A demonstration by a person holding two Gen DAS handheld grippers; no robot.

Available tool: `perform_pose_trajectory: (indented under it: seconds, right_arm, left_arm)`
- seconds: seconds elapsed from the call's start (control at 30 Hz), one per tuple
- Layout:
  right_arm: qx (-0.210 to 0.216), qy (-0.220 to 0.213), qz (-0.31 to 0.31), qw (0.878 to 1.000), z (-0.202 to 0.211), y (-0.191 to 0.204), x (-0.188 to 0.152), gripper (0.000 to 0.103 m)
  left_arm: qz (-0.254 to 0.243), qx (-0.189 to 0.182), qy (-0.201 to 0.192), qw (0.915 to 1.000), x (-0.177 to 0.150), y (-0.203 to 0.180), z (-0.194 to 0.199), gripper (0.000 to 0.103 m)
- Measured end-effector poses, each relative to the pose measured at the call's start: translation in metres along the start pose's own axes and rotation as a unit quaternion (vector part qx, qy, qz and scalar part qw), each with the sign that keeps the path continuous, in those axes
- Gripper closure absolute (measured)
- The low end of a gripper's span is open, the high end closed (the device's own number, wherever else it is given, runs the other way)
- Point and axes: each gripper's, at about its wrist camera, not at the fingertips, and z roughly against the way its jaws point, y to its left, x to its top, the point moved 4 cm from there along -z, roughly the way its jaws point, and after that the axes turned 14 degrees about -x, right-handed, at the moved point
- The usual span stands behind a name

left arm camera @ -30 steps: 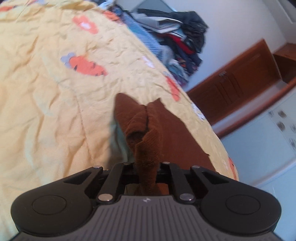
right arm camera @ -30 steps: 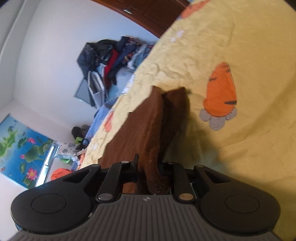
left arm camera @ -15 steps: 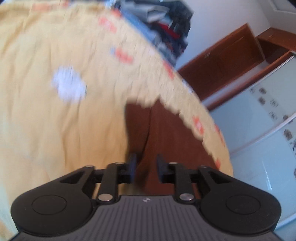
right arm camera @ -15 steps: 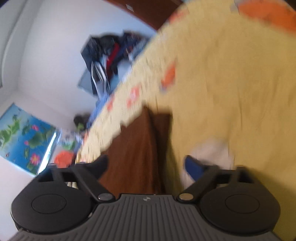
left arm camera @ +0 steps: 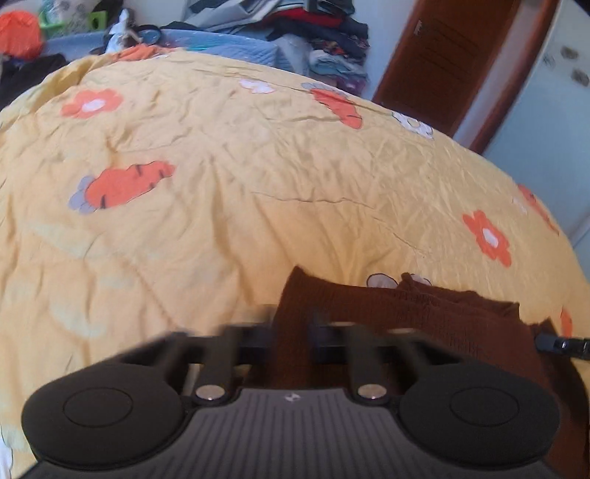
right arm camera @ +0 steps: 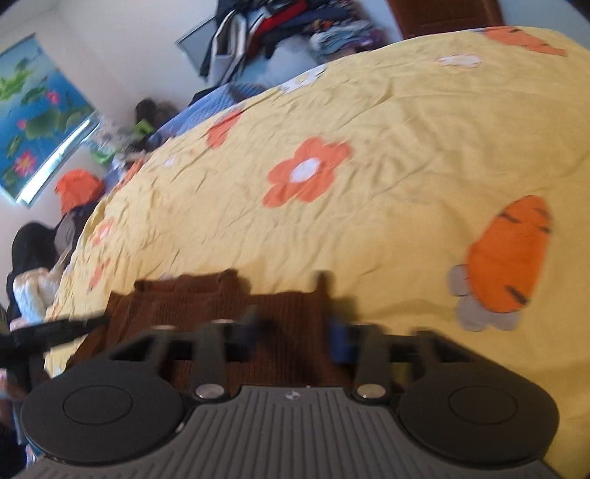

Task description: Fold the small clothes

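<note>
A small brown knitted garment (left arm camera: 424, 313) lies on the yellow flowered bedspread (left arm camera: 258, 177) near its front edge. My left gripper (left arm camera: 293, 324) is over the garment's left end with the fingers a little apart, and brown cloth lies between them. In the right wrist view the same garment (right arm camera: 206, 298) lies flat and my right gripper (right arm camera: 293, 328) is over its right end with the fingers apart. The other gripper's tip (right arm camera: 73, 326) shows at the garment's far end. Both views are blurred at the fingers.
A heap of mixed clothes (left arm camera: 317, 33) is piled past the far edge of the bed, also in the right wrist view (right arm camera: 280, 25). A brown wooden door (left arm camera: 446, 59) is at the far right. An orange item (right arm camera: 79, 189) lies off the bed's left side.
Both grippers were shut on the lifted brown garment. They have opened, the garment now lies flat on the bedspread, and both views have swung level with the bed.
</note>
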Motion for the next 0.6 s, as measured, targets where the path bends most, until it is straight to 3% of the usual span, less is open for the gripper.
perform_pose_trajectory:
  seconds: [0.1,0.17,0.27,0.3,0.33,0.37,0.4,0.47,0.53,0.6]
  right_arm:
    - [0.005,-0.055,0.019,0.998,0.019,0.005,0.001,0.084]
    - [0.02,-0.088,-0.017,0.996,0.03,-0.002,0.006,0.085]
    - [0.01,-0.071,-0.021,0.997,0.016,-0.006,0.006,0.083]
    - [0.007,-0.051,-0.021,0.998,0.005,-0.005,0.003,0.075]
    - [0.002,-0.034,-0.025,0.999,-0.003,-0.005,-0.002,0.075]
    - [0.001,-0.042,-0.027,0.999,0.0,-0.004,-0.003,0.064]
    - [-0.003,-0.047,-0.03,0.998,0.004,-0.004,-0.004,0.045]
    - [-0.024,-0.082,-0.045,0.995,0.028,-0.001,-0.001,0.031]
    - [-0.015,-0.145,-0.033,0.989,0.059,0.013,-0.004,0.027]
    - [-0.006,-0.151,0.004,0.989,0.066,0.039,-0.011,0.012]
  left_arm:
    - [-0.018,0.043,-0.06,0.9971,0.001,0.004,0.02,0.1]
    - [-0.01,0.054,-0.044,0.9975,-0.002,0.017,0.017,0.1]
    - [-0.017,0.063,-0.048,0.9967,-0.01,0.019,0.018,0.099]
    - [-0.019,0.066,-0.046,0.9966,-0.01,0.015,0.021,0.097]
    - [-0.021,0.069,-0.046,0.9964,-0.009,0.01,0.026,0.096]
    - [-0.023,0.074,-0.048,0.9958,-0.01,0.005,0.033,0.095]
    - [-0.021,0.079,-0.056,0.9951,-0.01,-0.001,0.041,0.091]
    - [-0.015,0.053,-0.077,0.9955,-0.016,-0.016,0.053,0.071]
    - [-0.035,0.034,-0.08,0.9956,-0.025,-0.036,0.05,0.025]
    - [-0.077,0.043,-0.063,0.9941,-0.036,-0.054,0.033,0.024]
